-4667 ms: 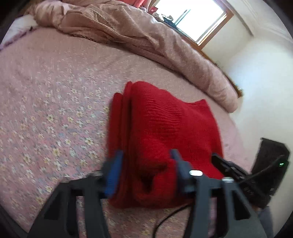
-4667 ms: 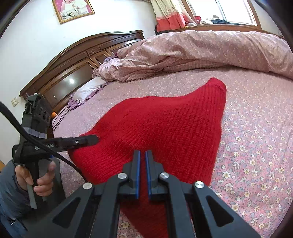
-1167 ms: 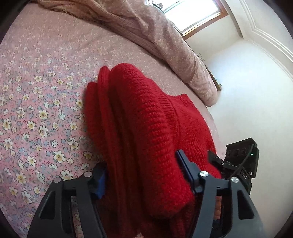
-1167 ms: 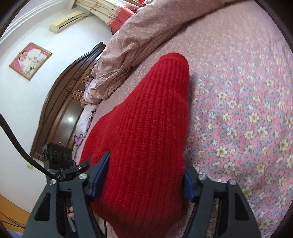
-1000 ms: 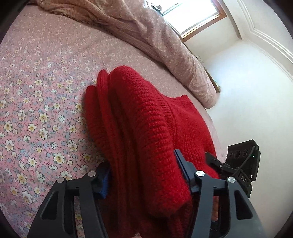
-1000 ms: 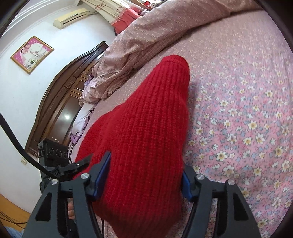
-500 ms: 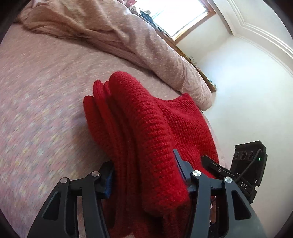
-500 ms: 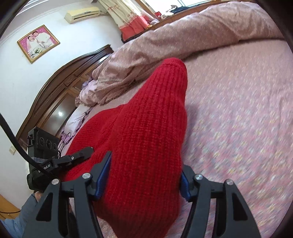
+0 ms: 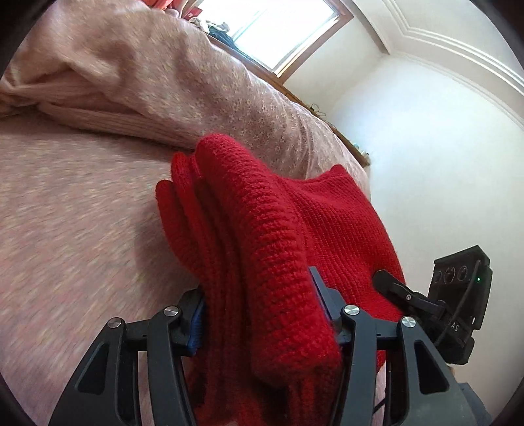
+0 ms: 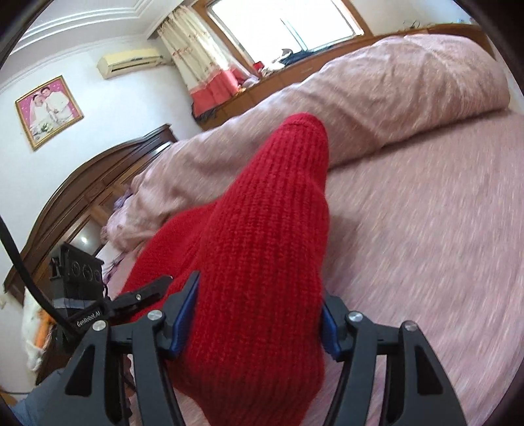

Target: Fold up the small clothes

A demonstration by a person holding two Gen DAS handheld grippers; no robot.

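A folded red knit sweater hangs as a thick bundle above the pink floral bedsheet. My left gripper is shut on its left end, several folded layers pressed between the pads. My right gripper is shut on the other end of the red sweater, which bulges up and forward between the blue pads. In the left wrist view a finger of the right gripper pokes in beside the sweater. A finger of the left gripper shows in the right wrist view. The sweater's underside is hidden.
A bunched pink duvet lies across the bed just beyond the sweater, also the duvet in the right view. A dark wooden headboard stands at the left, a window behind the duvet. Bare bedsheet spreads to the right.
Both grippers have swept across the bed toward the duvet, rising a little with the sweater held between them. The duvet now looms much closer and the sheet blurs.
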